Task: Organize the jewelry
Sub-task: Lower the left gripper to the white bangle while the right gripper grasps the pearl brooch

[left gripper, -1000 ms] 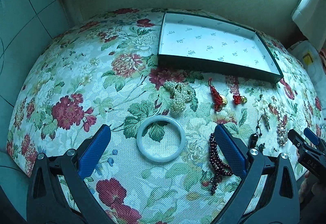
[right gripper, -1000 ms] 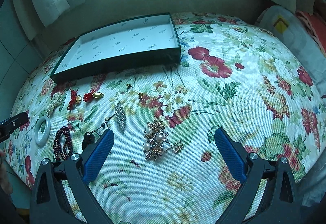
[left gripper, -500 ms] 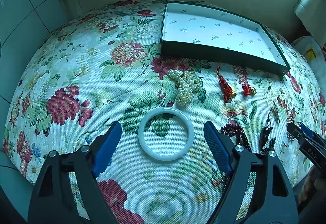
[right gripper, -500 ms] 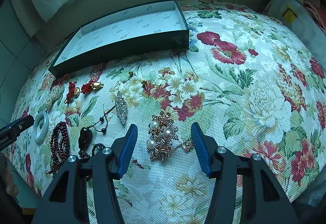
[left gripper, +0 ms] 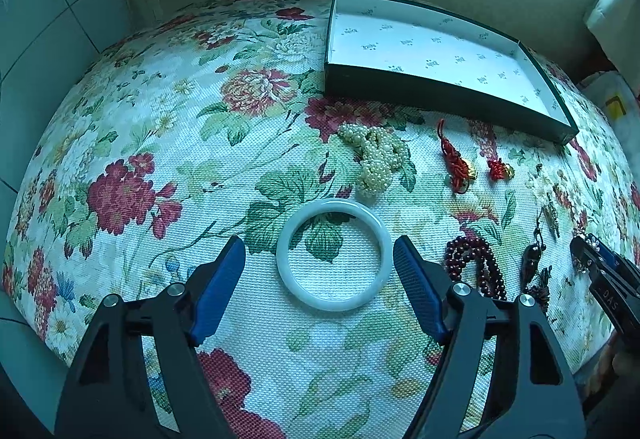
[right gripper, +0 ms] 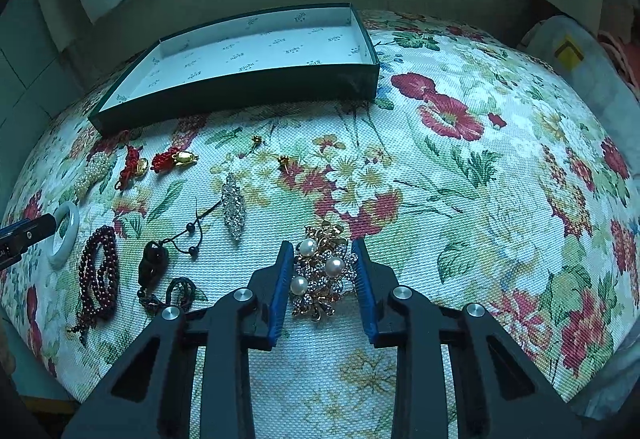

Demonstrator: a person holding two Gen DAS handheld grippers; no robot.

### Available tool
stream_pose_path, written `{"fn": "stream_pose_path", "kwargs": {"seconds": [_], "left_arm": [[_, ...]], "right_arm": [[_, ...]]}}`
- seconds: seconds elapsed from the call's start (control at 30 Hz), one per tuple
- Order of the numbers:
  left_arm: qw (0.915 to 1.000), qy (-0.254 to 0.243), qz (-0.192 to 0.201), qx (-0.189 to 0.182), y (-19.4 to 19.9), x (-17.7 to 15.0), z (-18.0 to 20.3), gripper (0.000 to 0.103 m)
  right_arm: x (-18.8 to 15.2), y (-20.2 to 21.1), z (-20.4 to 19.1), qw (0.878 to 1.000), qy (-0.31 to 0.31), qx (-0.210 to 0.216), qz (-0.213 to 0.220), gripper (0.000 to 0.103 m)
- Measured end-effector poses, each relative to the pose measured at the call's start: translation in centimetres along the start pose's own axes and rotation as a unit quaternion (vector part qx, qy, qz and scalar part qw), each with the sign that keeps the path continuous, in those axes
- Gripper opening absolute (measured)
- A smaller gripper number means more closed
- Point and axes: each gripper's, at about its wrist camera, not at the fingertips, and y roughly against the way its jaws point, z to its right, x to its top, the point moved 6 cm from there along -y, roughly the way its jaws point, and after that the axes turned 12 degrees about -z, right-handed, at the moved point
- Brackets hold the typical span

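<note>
Floral cloth [left gripper: 168,143] filling both views, red blooms and green leaves edge to edge. Green box [left gripper: 436,89] with white printed lining at upper right of the left view, upper left [right gripper: 256,91] of the right view, nothing lying inside.

Left gripper [left gripper: 319,255] low in centre frame, blue pads standing apart on either side of the white bangle [left gripper: 334,254]. Right pad just beside the bangle's rim, left pad clear of it with cloth showing between. Not gripping. Bangle flat on the cloth, also peeking in at the far left edge [right gripper: 66,235] of the right view.

Right gripper [right gripper: 323,257] bottom centre, jaws closing, gold-and-pearl brooch [right gripper: 322,271] between them. Pads tight up against its sides; real contact hard to call.

Dark red beads [left gripper: 474,265] right of the bangle, lower left [right gripper: 98,271] in the right view. Pearl cluster [left gripper: 376,157] just above the bangle. Black cord pendant [right gripper: 154,265] beside the beads. Crystal brooch [right gripper: 234,205] upright in the middle left of the right view. Two red knot charms [right gripper: 160,163] below the box's front wall. Two tiny gold studs [right gripper: 270,149] further right, apart from each other.
</note>
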Motion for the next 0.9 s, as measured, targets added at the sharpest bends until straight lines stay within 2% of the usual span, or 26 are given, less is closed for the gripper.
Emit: {"fn": "stream_pose_path", "kwargs": {"seconds": [0.2, 0.3, 0.67, 0.83, 0.9], "left_arm": [[1.0, -0.001, -0.006, 0.001, -0.5, -0.2, -0.1, 0.078], [1.0, 0.0, -0.007, -0.002, -0.7, -0.3, -0.1, 0.085], [0.9998, -0.014, -0.015, 0.006, -2.4, -0.2, 0.5, 0.087], [0.9997, -0.025, -0.006, 0.005, -2.5, -0.2, 0.7, 0.071], [0.9996, -0.026, -0.005, 0.004, -2.4, -0.3, 0.8, 0.071]], "right_arm": [[-0.1, 0.1, 0.1, 1.0, -0.01, 0.011, 0.003, 0.029], [-0.1, 0.1, 0.1, 1.0, -0.008, 0.012, 0.003, 0.024], [-0.2, 0.2, 0.3, 1.0, -0.013, 0.02, 0.007, 0.024], [-0.1, 0.2, 0.4, 1.0, -0.013, 0.021, 0.008, 0.024], [-0.1, 0.2, 0.4, 1.0, -0.013, 0.021, 0.008, 0.024]]}}
